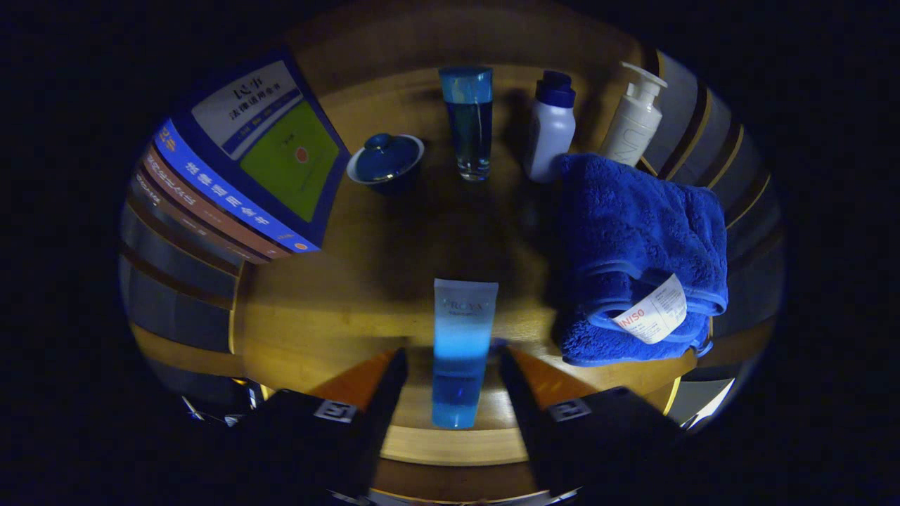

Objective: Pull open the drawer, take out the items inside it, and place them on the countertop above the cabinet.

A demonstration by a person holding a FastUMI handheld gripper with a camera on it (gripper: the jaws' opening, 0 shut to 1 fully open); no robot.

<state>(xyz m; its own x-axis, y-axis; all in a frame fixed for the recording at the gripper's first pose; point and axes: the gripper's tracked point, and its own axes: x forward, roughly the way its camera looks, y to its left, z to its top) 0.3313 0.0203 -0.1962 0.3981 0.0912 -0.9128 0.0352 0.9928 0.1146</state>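
We see gripper fingers apart, blue plastic tube lying between, untouched | bare wooden countertop at 12 | folded blue towel at 2; dim edges.

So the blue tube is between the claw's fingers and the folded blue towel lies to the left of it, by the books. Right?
Not quite. The gripper view shows the tube standing between the open claw fingers, untouched, but the folded blue towel lies to its right, below the pump bottle. The books are on the left.

Tube lies on countertop between the parted fingers; towel right; books left; lidded cup, glass, two bottles behind.
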